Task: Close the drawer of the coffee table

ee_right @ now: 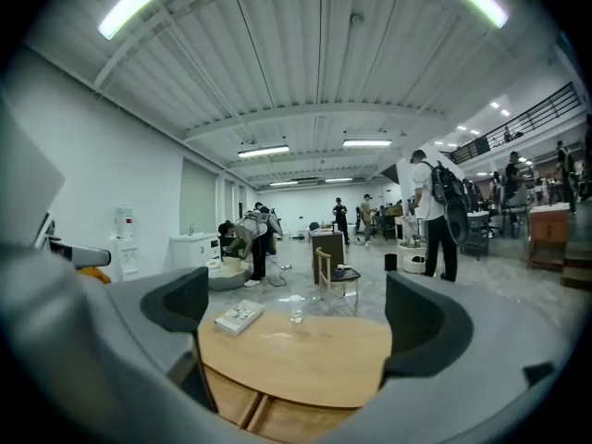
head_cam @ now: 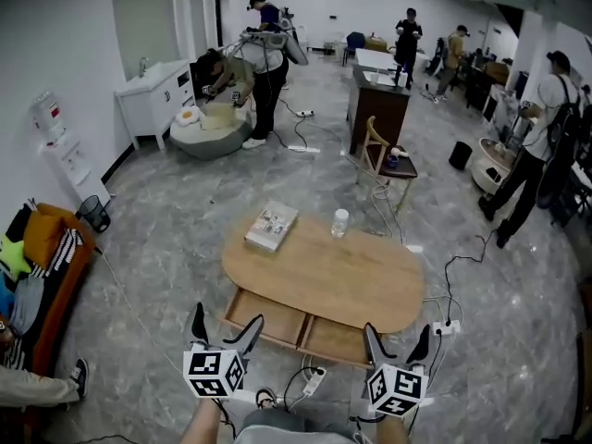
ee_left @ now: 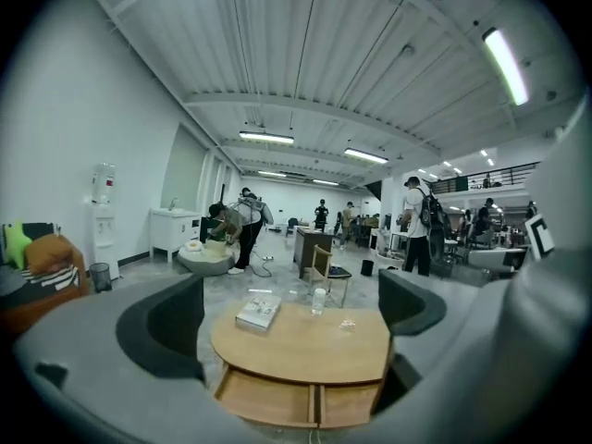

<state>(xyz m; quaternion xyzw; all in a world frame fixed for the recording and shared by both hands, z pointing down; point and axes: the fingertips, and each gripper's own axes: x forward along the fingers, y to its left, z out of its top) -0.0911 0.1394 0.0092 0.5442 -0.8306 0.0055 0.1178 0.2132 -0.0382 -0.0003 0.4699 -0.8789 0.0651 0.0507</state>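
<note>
Holding left gripper [head_cam: 225, 329] and right gripper [head_cam: 396, 340] spread wide, nothing gripped, short of the pulled-out drawer [head_cam: 277, 320]; uneven pushing from me could skew and jam it.

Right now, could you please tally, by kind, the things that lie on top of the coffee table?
Book: 1
Clear cup: 1
Small pale scrap: 1
Total: 3

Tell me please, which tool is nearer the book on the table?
Left. The left tool sits almost straight in front of the book; the right tool sits farther right.
</note>
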